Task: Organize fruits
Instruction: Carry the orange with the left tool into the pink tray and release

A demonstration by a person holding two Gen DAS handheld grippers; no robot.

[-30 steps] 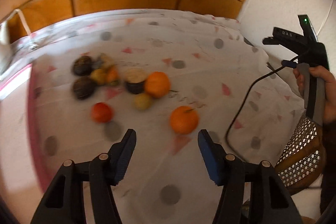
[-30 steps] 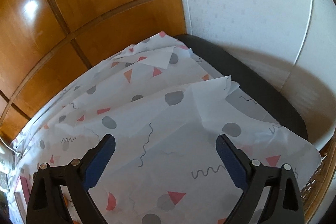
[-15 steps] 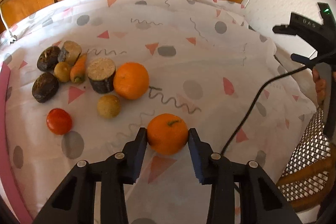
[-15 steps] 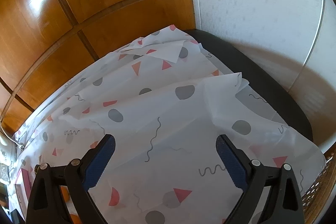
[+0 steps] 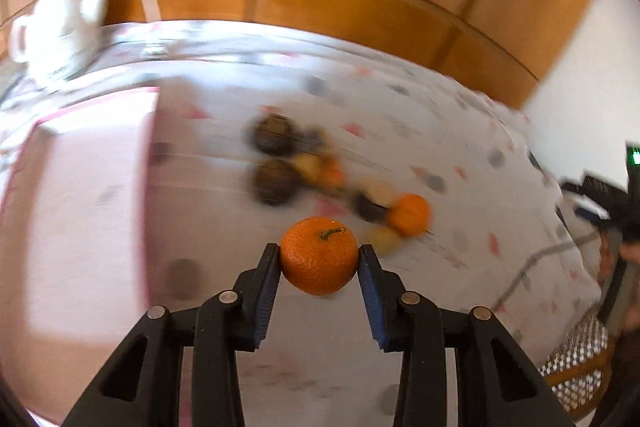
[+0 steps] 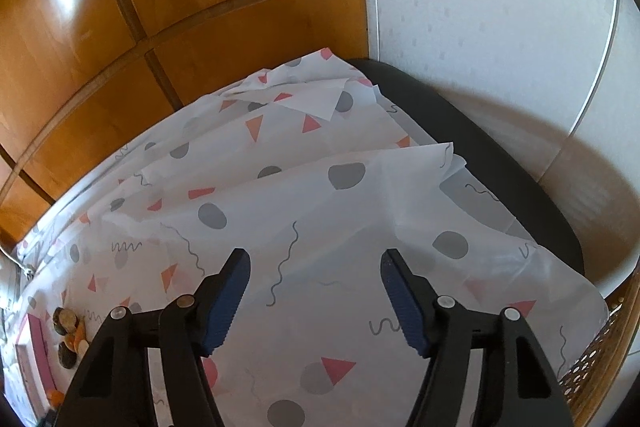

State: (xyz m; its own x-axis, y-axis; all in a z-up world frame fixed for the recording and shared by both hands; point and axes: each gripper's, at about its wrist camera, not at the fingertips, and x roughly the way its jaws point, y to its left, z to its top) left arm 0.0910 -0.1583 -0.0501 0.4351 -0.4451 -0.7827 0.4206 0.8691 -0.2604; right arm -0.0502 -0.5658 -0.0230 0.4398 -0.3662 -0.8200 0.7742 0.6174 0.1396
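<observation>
Tangerine [image 5: 319, 261], stem upward, sits clamped between my left gripper's [image 5: 319, 267] fingers, lifted off the patterned cloth [image 5: 400, 131]. Remaining fruits [image 5: 320, 179] lie beyond it mid-worktop. My right gripper [image 6: 315, 291], half open and just narrowing, holds nothing.

Domestic room, most likely a home. Glossy wood panelling [image 6: 120, 27] along the back, white textured wallpaper [image 6: 480, 7] on the adjoining wall. Table under a thin white cloth [image 6: 320, 227] printed with grey dots, pink triangles and squiggles; cloth wrinkled, a dark table edge [image 6: 480, 147] showing past it. Woven cane chair [image 5: 580, 359] at the corner. White teapot [image 5: 52, 27], blurred, at the far end. Loose fruit [image 5: 408, 215] heaped on the cloth.
</observation>
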